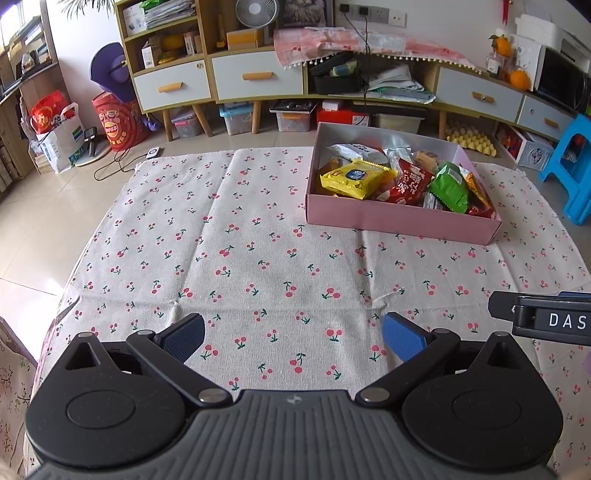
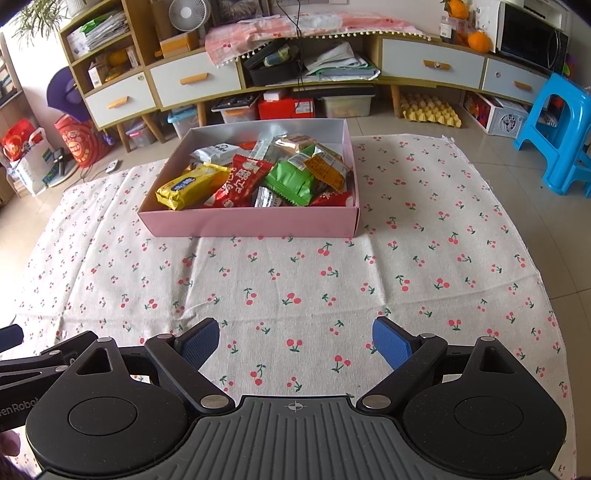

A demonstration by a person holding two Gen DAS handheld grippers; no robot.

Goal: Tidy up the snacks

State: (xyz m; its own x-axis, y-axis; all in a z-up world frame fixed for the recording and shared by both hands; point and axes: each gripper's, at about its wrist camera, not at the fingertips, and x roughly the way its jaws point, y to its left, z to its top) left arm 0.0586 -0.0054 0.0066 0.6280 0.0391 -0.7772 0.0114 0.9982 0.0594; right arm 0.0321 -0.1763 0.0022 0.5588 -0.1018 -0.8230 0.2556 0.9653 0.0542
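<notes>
Left gripper [image 1: 293, 338] spread wide, holding nothing, above cherry-print cloth [image 1: 258, 258]. Right gripper [image 2: 293, 341] likewise wide apart, empty. Shallow pink cardboard box [image 2: 255, 221] at 11 o'clock in right view, 1 o'clock in left; yellow packet [image 2: 188, 186], red packet [image 2: 242, 181], green packet [image 2: 291, 182] heaped inside.

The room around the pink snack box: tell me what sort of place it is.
Most likely a lived-in home living room. A long wooden sideboard with drawers and cluttered shelves lines the wall, a desk fan stands on it, and a blue plastic stool sits on the tiled floor by the cherry-print tablecloth.
</notes>
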